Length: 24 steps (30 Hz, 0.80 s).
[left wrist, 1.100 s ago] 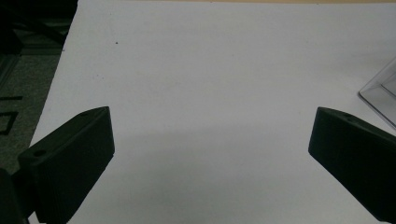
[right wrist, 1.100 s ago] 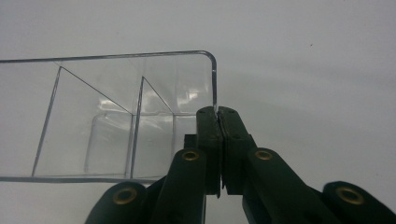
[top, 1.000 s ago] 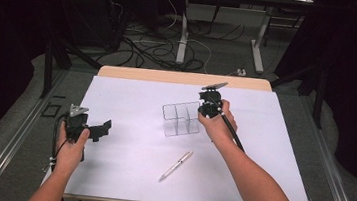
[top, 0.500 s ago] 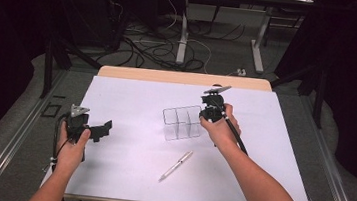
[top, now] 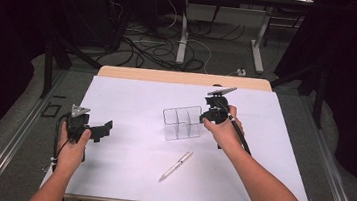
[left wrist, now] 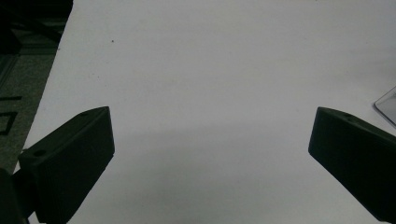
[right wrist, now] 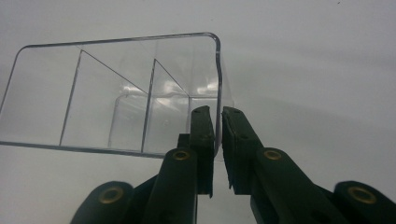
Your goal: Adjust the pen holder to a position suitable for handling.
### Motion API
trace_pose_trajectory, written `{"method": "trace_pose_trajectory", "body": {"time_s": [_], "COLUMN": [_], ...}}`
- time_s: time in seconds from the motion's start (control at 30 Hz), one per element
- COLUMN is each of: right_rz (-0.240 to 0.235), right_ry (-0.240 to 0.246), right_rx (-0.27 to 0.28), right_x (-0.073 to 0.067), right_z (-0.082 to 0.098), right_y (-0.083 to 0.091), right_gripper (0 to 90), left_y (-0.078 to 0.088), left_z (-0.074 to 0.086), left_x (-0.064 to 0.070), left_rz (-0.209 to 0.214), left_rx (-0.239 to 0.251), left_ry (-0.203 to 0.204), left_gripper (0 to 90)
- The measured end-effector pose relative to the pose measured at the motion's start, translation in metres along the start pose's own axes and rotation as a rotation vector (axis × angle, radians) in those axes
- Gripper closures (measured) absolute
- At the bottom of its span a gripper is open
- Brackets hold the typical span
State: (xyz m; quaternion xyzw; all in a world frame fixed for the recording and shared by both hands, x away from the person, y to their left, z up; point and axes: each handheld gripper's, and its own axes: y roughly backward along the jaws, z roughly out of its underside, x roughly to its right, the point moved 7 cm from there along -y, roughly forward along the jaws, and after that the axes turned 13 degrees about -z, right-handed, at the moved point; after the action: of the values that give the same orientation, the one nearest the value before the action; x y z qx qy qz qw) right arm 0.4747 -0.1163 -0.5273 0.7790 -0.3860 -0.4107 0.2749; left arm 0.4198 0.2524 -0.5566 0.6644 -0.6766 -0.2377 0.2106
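Note:
A clear plastic organizer [top: 182, 123] with three compartments stands upright near the middle of the white table. My right gripper [top: 204, 118] reaches down over its right end. In the right gripper view the organizer's end wall [right wrist: 218, 84] runs into the narrow slit between the two jaws of that gripper [right wrist: 218, 113]. The jaws have just been opening, and a thin gap shows on each side of the wall. My left gripper [top: 105, 127] rests low at the table's left and stands wide open [left wrist: 210, 135] over bare white surface.
A silver pen [top: 176, 165] lies slantwise on the table in front of the organizer. A corner of the organizer [left wrist: 387, 105] peeks in at the right edge of the left gripper view. The table's wooden far edge [top: 184, 78] lies behind; cables cover the floor beyond.
The right hand has shifted a touch to the right at the organizer's end. The left hand, the organizer and the pen have kept still.

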Motion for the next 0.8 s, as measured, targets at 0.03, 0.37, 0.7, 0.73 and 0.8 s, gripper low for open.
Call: {"method": "trace_pose_trajectory", "body": {"time_s": [0.03, 0.37, 0.7, 0.73, 0.8], "right_rz": [-0.010, -0.043, -0.081, -0.091, -0.102], "right_ry": [0.002, -0.042, -0.069, -0.069, -0.070], "right_rx": [0.009, -0.016, -0.033, -0.023, -0.019], "right_x": [0.000, -0.001, -0.005, -0.005, -0.005], "right_z": [0.000, 0.009, 0.017, 0.018, 0.018], "right_y": [0.000, 0.007, 0.011, 0.011, 0.011], "right_gripper": [82.7, 81.5, 78.8, 77.7, 75.0], "left_y": [0.000, 0.000, 0.000, 0.000, 0.000], "left_z": [0.000, 0.000, 0.000, 0.000, 0.000], "left_x": [0.000, 0.000, 0.001, 0.001, 0.001], "left_rz": [0.000, 0.000, -0.001, -0.001, -0.001], "left_rx": [0.000, -0.001, 0.000, 0.000, -0.001], "left_ry": [0.000, 0.001, -0.003, -0.004, -0.003], "left_gripper": [0.3, 0.3, 0.3, 0.3, 0.3]}}
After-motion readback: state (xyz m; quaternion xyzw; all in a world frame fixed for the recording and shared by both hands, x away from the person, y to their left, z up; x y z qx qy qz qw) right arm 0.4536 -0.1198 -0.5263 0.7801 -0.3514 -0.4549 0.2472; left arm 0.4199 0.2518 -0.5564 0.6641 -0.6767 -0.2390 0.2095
